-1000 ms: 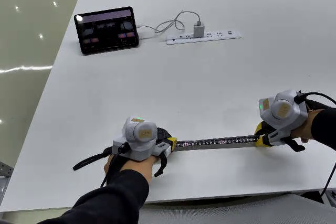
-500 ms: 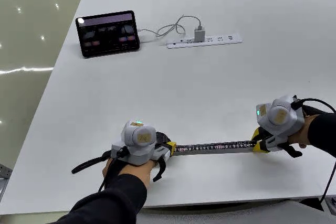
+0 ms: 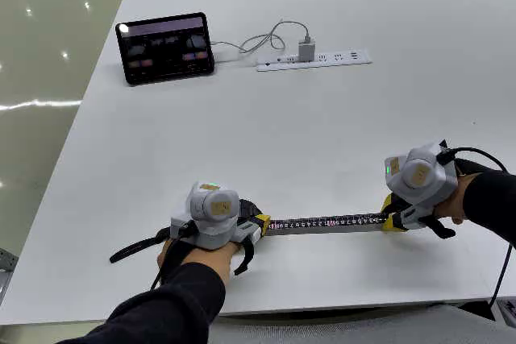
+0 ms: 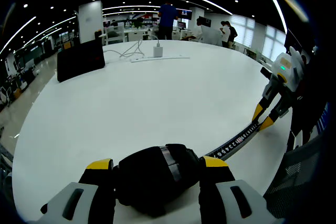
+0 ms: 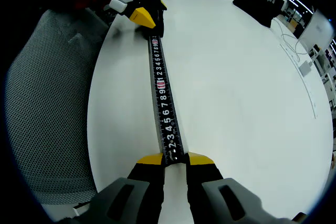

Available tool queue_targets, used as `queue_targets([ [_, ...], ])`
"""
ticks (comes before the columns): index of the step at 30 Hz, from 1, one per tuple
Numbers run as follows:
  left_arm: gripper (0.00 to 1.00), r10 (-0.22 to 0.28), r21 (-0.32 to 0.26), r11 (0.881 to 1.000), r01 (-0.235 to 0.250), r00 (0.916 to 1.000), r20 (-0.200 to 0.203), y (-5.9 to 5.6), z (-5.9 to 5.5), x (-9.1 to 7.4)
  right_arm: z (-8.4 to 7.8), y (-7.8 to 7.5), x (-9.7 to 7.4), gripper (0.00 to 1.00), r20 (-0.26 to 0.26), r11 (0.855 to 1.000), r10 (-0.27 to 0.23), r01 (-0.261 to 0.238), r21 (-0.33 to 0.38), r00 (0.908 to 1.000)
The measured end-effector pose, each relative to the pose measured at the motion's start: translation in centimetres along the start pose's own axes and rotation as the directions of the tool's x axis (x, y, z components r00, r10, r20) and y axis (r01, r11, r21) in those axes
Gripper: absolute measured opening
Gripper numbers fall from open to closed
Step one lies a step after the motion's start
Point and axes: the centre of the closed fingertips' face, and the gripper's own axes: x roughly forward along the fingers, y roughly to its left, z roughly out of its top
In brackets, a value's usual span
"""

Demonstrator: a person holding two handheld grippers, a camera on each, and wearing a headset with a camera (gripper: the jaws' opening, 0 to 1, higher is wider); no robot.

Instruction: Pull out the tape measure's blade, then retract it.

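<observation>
The left gripper (image 4: pixel 157 162) was clamped on the black rounded tape measure case (image 4: pixel 152 182) near the white table's (image 3: pixel 322 118) near edge. The right gripper (image 5: pixel 175 158) pinched the tip of the dark numbered blade (image 5: pixel 163 93), which stretched rightward. Pull-out looked largely done; retraction was not yet done.

Hiding most of the tape measure case (image 3: pixel 251 206) beneath the left gripper (image 3: pixel 260 223), lower left; covering the tip of the blade (image 3: pixel 326 221) inside the right gripper (image 3: pixel 389 220).

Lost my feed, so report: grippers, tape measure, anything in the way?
Left gripper shut on tape measure case. Right gripper shut on blade, drawn out flat along table. Tablet and power strip far across, well off the blade.
</observation>
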Motion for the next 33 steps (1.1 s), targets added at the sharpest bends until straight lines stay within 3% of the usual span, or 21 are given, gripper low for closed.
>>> queue_targets([
  [33, 0.60, -0.001, 0.001, 1.000, 0.001, 1.0000, -0.001, 0.0, 0.0, 0.0, 1.8, 0.2, 0.8, 0.11, 0.018, 1.000, 0.002, -0.003, 0.018, 0.9998],
])
